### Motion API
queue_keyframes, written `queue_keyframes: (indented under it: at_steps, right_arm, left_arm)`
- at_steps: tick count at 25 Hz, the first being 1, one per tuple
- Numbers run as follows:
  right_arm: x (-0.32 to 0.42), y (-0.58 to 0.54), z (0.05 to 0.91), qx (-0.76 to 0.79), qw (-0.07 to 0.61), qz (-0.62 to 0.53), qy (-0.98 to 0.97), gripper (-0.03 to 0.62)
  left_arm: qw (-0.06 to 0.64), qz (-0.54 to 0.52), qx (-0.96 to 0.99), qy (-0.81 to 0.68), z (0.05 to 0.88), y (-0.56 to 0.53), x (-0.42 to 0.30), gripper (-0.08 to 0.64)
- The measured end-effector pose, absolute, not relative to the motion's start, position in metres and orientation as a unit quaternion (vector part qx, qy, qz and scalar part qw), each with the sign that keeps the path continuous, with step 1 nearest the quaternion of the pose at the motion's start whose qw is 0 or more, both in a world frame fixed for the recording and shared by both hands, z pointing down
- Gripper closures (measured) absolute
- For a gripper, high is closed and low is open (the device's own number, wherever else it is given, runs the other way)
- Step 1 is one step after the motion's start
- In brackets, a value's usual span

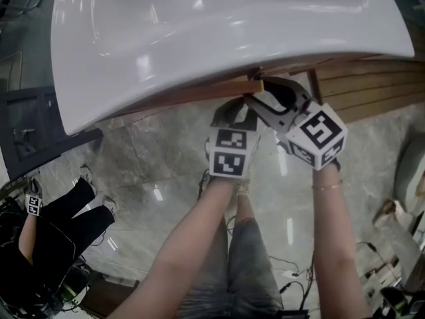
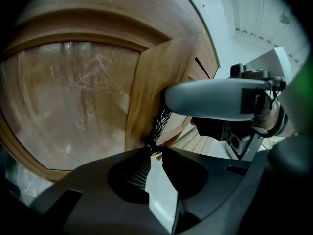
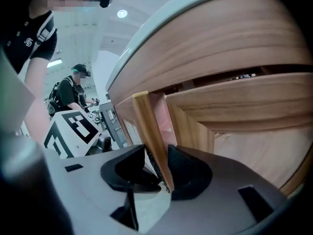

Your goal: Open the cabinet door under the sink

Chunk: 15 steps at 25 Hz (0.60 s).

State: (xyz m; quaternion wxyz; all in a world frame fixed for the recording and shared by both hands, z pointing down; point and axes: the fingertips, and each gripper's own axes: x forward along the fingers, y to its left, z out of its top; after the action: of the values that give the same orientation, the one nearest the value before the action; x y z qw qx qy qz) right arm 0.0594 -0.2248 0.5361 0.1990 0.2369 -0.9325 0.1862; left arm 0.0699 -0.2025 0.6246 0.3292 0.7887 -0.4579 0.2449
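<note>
The white sink (image 1: 199, 32) overhangs the wooden cabinet. The cabinet door (image 1: 255, 83) stands ajar, and only its top edge shows from above. My left gripper (image 1: 234, 115) reaches in under the sink rim. In the left gripper view its jaws (image 2: 154, 151) close on the lower edge of the door (image 2: 156, 77). My right gripper (image 1: 265, 98) is just right of it. In the right gripper view the door's edge (image 3: 151, 126) runs between the jaws of the right gripper (image 3: 156, 153), which stand wide apart with a gap beside the left pad.
A wood-framed frosted panel (image 2: 73, 97) fills the left of the left gripper view. Wooden slats (image 1: 372, 85) run along the right. A person in black (image 1: 53, 224) crouches on the marble floor at the left, and cables (image 1: 292, 271) lie near my feet.
</note>
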Motion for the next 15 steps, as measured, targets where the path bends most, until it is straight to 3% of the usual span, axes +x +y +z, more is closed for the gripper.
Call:
queue_keyframes:
  at_steps: [15]
  right_arm:
    - [0.0586, -0.2210, 0.5345, 0.203, 0.203, 0.172, -0.942, 0.462]
  left_arm:
    - [0.322, 0.230, 0.796, -0.458, 0.6242, -0.1999, 0.0710, 0.477]
